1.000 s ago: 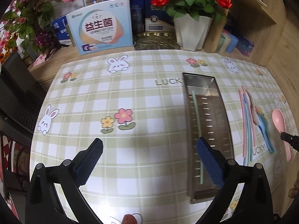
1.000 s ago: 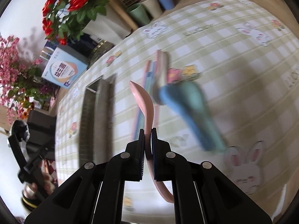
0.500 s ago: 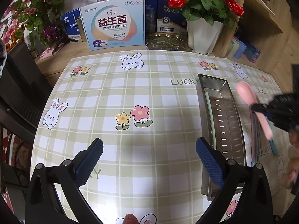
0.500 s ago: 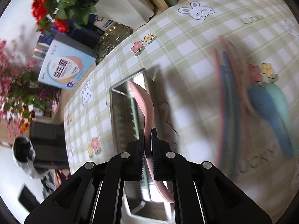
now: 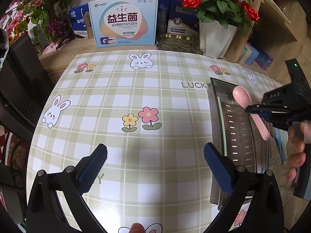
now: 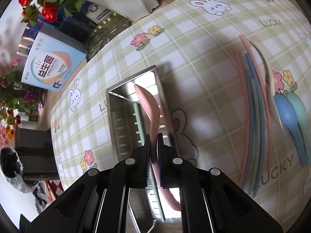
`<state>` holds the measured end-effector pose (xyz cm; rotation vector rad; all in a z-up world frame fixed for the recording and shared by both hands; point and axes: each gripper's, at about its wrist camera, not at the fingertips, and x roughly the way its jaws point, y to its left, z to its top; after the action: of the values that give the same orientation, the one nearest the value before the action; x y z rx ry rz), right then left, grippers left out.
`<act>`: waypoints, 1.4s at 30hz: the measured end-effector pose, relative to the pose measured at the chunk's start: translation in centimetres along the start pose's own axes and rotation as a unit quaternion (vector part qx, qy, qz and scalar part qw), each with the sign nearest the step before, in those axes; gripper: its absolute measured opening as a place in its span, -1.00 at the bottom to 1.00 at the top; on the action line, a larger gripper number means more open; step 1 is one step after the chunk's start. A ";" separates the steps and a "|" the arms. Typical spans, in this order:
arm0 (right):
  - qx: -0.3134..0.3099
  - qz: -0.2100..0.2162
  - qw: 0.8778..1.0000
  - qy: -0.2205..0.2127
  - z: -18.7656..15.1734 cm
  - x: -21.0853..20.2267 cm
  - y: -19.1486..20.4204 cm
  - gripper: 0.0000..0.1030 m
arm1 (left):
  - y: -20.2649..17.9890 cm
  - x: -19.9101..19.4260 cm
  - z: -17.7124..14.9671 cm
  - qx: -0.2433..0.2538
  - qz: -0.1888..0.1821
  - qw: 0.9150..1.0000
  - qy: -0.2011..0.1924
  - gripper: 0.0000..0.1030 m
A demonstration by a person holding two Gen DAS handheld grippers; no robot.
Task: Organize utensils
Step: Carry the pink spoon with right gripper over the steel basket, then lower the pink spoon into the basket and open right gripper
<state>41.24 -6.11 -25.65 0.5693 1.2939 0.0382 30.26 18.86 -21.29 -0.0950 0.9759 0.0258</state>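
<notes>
The right gripper (image 6: 153, 149) is clenched on the pink spoon (image 6: 149, 108), its 2 pads pressing the handle from either side about midway along, bowl pointing away and the tail of the handle hanging back below the jaws. In the left wrist view the same right gripper (image 5: 259, 111) holds that pink spoon (image 5: 242, 99) in the air above the steel tray (image 5: 238, 134), lengthwise with it, not yet touching the bottom as far as I can tell. The left gripper (image 5: 155, 166) is released, jaws wide with nothing between them, hovering over bare checked tablecloth (image 5: 116, 97) just to the left of the tray.

Inside the steel tray (image 6: 124, 120) lies 1 green chopstick (image 6: 138, 116) along its left wall; nothing else shows in it. So I judge 1 utensil is stored and a 2nd is about to be lowered in.

Still waiting on the cloth to the right of the tray: a bundle of chopsticks (image 6: 250, 89) in pink, blue and green, a cream spoon (image 6: 268, 73) lying across them, then a blue spoon (image 6: 287, 114) and a teal spoon (image 6: 299, 108) side by side. The exact number of chopsticks is hard to tell. Most of the sorting is therefore still ahead.
</notes>
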 end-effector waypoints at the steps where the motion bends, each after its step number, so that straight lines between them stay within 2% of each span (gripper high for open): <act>1: 0.000 -0.003 1.000 0.002 0.1 0.1 0.2 -0.87 | 0.0 0.0 0.0 0.000 0.001 1.000 0.000 0.89; 9: 0.003 -0.020 1.000 0.009 0.3 1.4 0.8 -0.87 | 0.1 -0.4 0.4 -0.006 -0.003 1.000 -0.008 0.89; 16: -0.004 -0.011 1.000 0.020 0.6 1.7 0.8 -0.85 | 0.8 -1.1 1.1 -0.022 -0.002 1.000 -0.020 0.89; 19: -0.010 -0.007 1.000 0.011 0.8 0.9 0.8 -0.85 | 0.5 -1.4 1.3 -0.019 -0.002 1.000 -0.023 0.89; 23: -0.063 -0.004 0.998 -0.027 1.0 -1.6 1.3 -0.83 | -0.4 -1.9 1.3 -0.014 -0.007 0.999 -0.028 0.89; 28: -0.151 -0.018 0.984 -0.095 -0.1 -5.4 1.2 -0.80 | -1.9 -3.0 1.1 -0.007 -0.022 0.999 -0.038 0.88; 30: -0.175 -0.013 0.978 -0.114 -0.6 -7.0 0.3 -0.57 | -2.7 -3.7 1.0 -0.003 -0.028 0.999 -0.045 0.88; 31: -0.183 -0.011 0.975 -0.126 -0.9 -7.7 -0.3 -0.21 | -3.2 -4.2 0.9 0.000 -0.032 0.998 -0.052 0.88; 32: -0.191 -0.008 0.972 -0.139 -1.1 -8.5 -0.8 -0.03 | -3.7 -4.6 0.8 0.003 -0.034 0.998 -0.058 0.88; 36: -0.239 0.017 0.952 -0.191 -2.5 -11.4 -3.4 0.01 | -6.1 -6.2 0.5 0.029 -0.035 0.995 -0.084 0.88; 40: -0.259 0.037 0.937 -0.232 -3.7 -13.5 -6.6 0.32 | -8.2 -7.1 0.4 0.045 -0.036 0.993 -0.101 0.80; 42: -0.261 0.042 0.930 -0.255 -4.2 -14.3 -8.3 0.45 | -9.1 -7.1 0.3 0.051 -0.046 0.993 -0.100 0.62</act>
<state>30.87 -16.47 -17.02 0.1521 0.7035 0.2814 27.12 9.93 -14.60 -0.0417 0.7709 -0.0983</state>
